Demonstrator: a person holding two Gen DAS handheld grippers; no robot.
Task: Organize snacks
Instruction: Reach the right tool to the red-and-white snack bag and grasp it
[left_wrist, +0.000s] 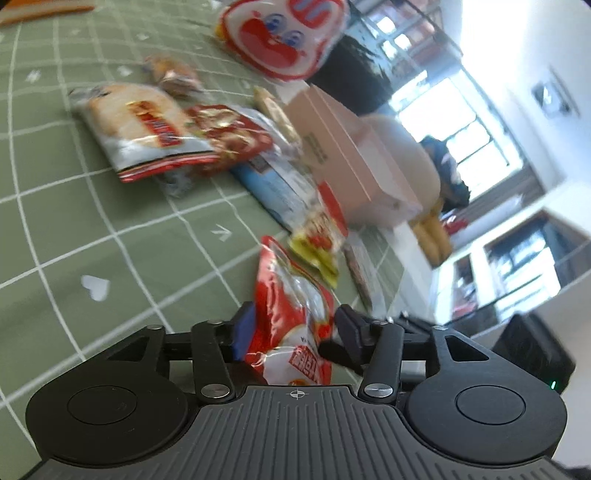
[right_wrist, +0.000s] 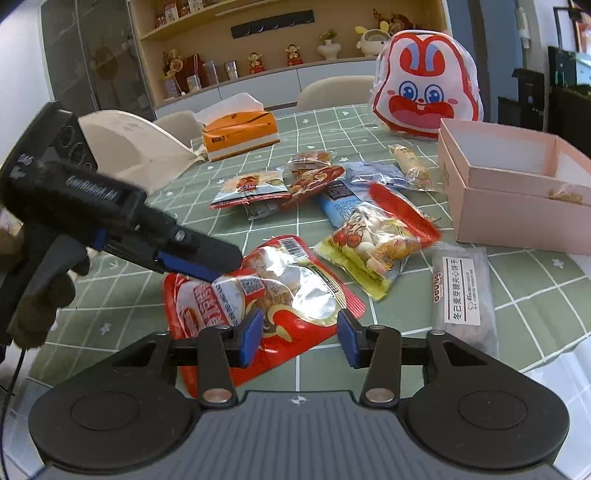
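Observation:
A large red and clear snack packet (right_wrist: 266, 295) lies on the green checked tablecloth (right_wrist: 535, 288). My left gripper (left_wrist: 290, 328) is shut on its left end (left_wrist: 291, 314); that gripper also shows in the right wrist view (right_wrist: 221, 264). My right gripper (right_wrist: 300, 334) is open and empty, its blue pads on either side of the packet's near edge. A pink open box (right_wrist: 517, 192) stands at the right with one snack inside. Other packets lie in the middle: a yellow and red one (right_wrist: 376, 240), a grey one (right_wrist: 463, 295), a blue one (right_wrist: 340, 199).
A big red and white rabbit-face bag (right_wrist: 428, 96) stands behind the box. An orange tissue box (right_wrist: 240, 134) sits at the far left of the table. Small packets (right_wrist: 255, 188) lie mid-table. Chairs (right_wrist: 122, 144) ring the far side. The table edge is near right.

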